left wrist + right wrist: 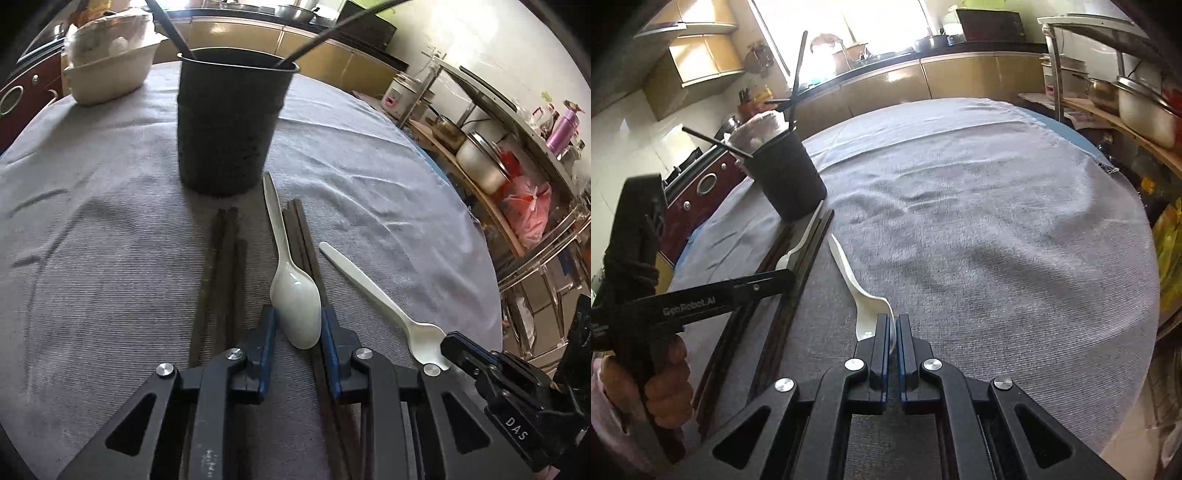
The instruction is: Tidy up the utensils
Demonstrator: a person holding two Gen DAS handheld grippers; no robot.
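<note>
Straddling one white spoon's (295,314) bowl, the left tool (298,325) gapes unclenched while the right tool (893,332) pinches the other spoon (866,306) at 6 o'clock from the black cup (229,125), which holds two sticks; chopsticks (221,280) await on the desk (92,258).

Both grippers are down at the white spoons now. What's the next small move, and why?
Probably lift the right gripper first: its jaws look shut on the right spoon at the bowl. Then carry it to the black cup, which already holds dark utensils. The left gripper only brackets the left spoon, its jaws apart.
</note>
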